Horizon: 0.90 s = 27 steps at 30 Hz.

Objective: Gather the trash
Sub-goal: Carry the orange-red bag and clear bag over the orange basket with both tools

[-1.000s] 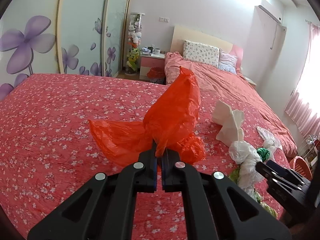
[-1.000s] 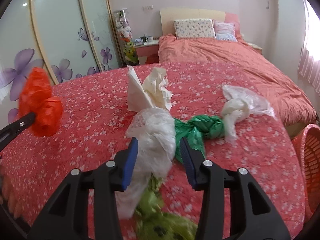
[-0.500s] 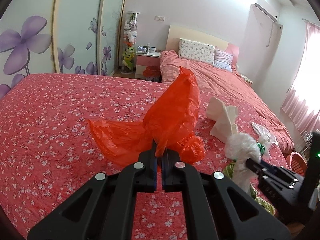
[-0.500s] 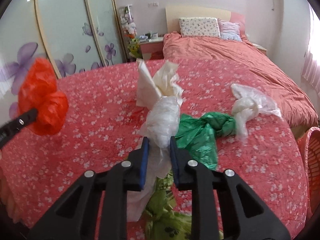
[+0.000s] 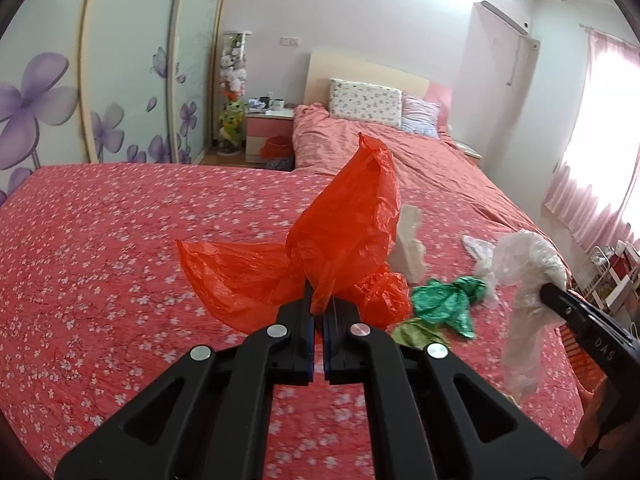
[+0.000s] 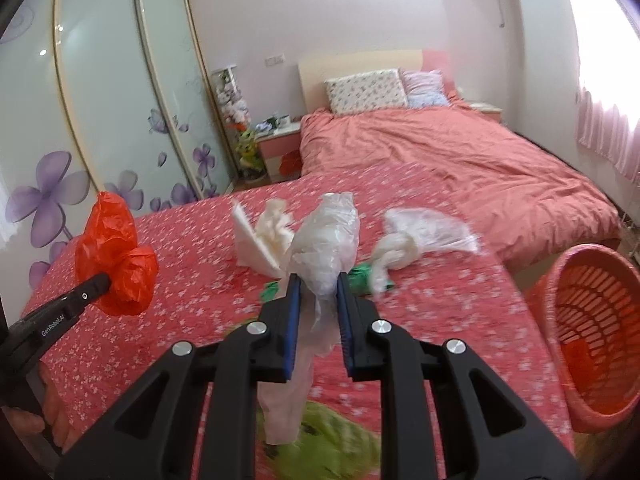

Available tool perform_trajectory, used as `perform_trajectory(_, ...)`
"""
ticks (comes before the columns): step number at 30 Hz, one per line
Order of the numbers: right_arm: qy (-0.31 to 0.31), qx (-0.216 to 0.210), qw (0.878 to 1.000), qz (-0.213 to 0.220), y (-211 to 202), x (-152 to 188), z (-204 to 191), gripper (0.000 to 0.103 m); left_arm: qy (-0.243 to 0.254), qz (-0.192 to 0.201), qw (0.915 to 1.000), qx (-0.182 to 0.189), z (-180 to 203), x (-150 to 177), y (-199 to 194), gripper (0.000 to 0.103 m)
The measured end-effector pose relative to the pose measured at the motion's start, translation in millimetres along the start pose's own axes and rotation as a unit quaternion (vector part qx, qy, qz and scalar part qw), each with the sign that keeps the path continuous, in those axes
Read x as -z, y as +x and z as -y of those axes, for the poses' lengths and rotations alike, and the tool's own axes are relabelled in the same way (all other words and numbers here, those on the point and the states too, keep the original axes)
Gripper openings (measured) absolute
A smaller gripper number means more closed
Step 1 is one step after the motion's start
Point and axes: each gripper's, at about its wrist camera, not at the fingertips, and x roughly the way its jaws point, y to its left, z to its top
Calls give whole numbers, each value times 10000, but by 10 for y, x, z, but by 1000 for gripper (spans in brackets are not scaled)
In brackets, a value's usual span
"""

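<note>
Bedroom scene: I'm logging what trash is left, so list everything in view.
Red bag: one, red, in left claw.
Clear bag: one, whitish, in right claw.
Paper wad: one, cream, on bedspread.
Knotted bag: one, white, on bedspread.
Green bag: one, on bedspread.
Yellow-green bag: one, under right claw.
Basket: one, orange, beside bed.
Bedspread: red, floral.
Left claw: shut.
Right claw: gripping, jaws just closing.
</note>
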Motion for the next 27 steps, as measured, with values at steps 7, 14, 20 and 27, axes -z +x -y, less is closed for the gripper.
perform_trajectory(7, 78, 356, 9991, 234, -291, 40, 333, 19, 201, 4, 9994, 264, 294, 5, -25, 3)
perform_trajectory(14, 206, 708, 9966, 377, -495, 112, 661, 19, 389, -54, 9977, 556, 584, 52, -20, 3)
perform_trajectory(20, 246, 974, 9937, 502, -652, 253, 851, 19, 575, -96, 9945, 872, 843, 109, -42, 3)
perform_trajectory(27, 419, 1260, 9894, 581, -785, 396, 1142, 19, 778, -192, 9886, 1278, 1184, 151, 13, 3)
